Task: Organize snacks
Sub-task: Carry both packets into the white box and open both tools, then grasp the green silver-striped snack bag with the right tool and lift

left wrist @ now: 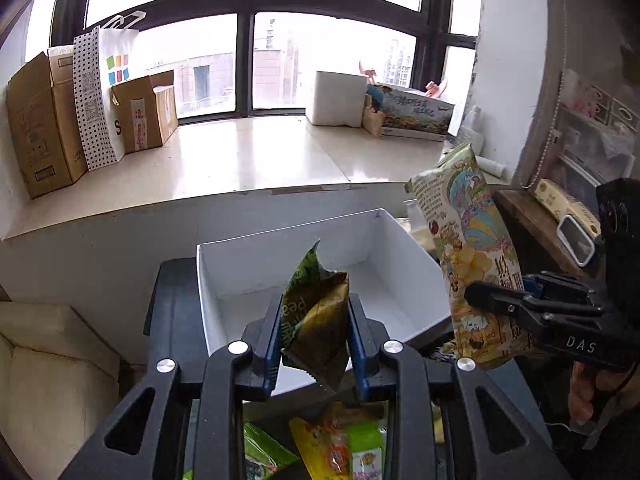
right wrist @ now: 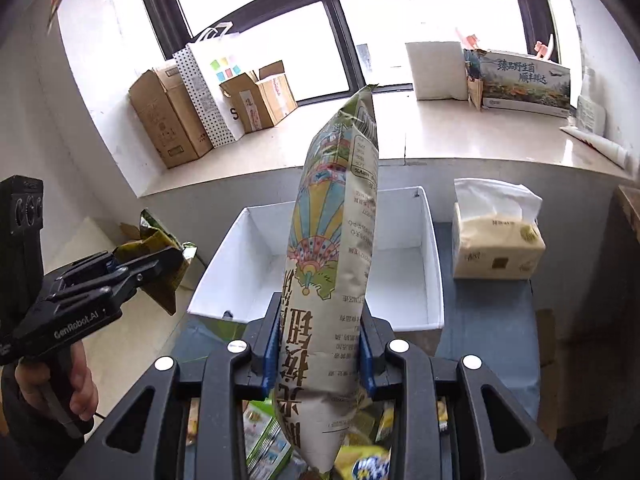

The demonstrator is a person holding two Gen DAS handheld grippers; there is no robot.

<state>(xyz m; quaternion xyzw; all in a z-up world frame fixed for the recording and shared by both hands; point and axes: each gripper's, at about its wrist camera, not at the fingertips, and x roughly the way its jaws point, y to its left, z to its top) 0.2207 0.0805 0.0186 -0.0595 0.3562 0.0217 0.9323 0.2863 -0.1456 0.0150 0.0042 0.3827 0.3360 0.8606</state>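
The left gripper clenches a crumpled green packet and the right gripper a puffy, light chip bag, both probably crushable, near the white box.

Each wrist camera looks forward along its own fingers, close above the white box; both share the windowsill.

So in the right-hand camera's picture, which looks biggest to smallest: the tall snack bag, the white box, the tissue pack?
1. Tall snack bag, though it is clamped right at the camera, which inflates it.
2. White box, possibly bigger in reality.
3. Tissue pack, clearly smallest.
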